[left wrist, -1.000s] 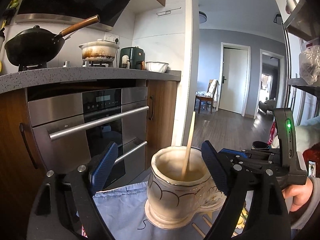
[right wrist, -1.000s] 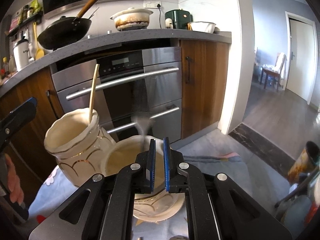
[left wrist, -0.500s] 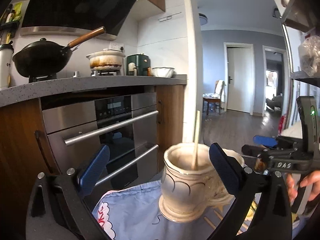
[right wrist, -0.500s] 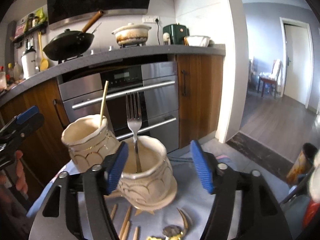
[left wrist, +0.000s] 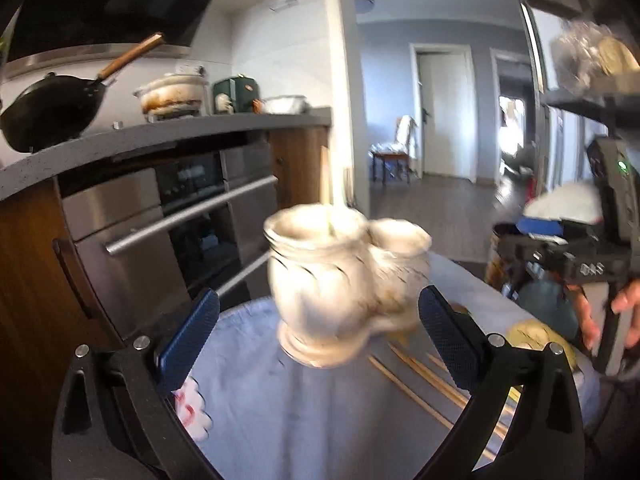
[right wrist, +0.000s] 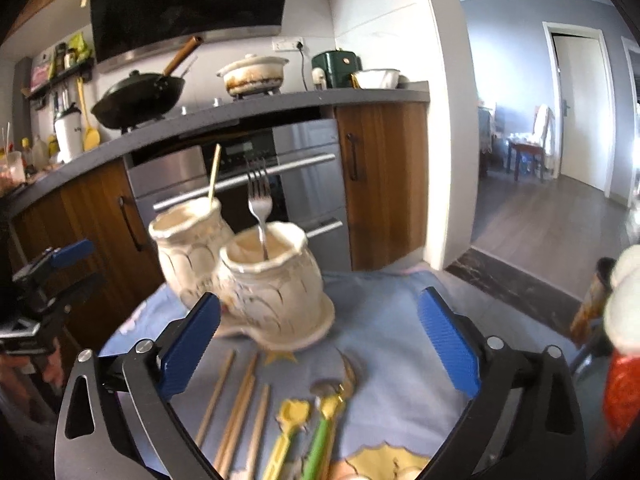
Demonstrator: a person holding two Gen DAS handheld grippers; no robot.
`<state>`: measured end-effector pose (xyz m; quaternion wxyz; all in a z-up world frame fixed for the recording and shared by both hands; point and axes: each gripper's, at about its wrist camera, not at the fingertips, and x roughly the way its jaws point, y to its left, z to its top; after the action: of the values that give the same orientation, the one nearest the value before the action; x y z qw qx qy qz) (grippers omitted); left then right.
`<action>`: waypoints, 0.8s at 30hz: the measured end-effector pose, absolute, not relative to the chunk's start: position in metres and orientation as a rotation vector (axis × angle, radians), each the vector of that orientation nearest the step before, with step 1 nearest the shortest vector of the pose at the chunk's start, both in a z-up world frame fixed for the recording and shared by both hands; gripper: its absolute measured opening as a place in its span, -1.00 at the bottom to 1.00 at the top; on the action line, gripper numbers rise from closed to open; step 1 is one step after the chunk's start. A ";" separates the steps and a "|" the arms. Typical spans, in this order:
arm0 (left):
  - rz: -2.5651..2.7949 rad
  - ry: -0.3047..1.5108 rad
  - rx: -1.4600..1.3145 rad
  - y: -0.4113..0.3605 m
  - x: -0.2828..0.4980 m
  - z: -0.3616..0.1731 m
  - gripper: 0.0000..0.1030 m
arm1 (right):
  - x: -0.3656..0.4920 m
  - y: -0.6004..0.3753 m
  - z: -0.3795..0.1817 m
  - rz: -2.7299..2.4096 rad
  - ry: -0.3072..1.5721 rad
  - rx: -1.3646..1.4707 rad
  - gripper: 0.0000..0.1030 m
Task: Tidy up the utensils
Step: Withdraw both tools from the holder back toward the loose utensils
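Wooden chopsticks [right wrist: 236,404] lie lengthwise just below the right tool [right wrist: 320,344] — jaws just opened, empty; left tool [left wrist: 316,336] likewise spread.

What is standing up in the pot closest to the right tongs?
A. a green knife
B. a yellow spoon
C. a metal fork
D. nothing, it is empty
C. A metal fork stands in the nearer cream pot with its prongs pointing up, while the other pot behind it holds a single chopstick.
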<state>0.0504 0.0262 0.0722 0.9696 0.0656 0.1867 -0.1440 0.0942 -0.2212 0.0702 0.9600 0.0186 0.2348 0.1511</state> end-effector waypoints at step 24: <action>-0.307 0.784 0.159 -0.040 0.062 -0.021 0.90 | 0.075 -0.248 -0.004 0.241 0.731 0.004 0.90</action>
<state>0.0624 -0.0397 -0.0208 0.9096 0.0771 0.3803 -0.1487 0.0754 -0.2479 -0.0042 0.9269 0.0020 0.3563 0.1178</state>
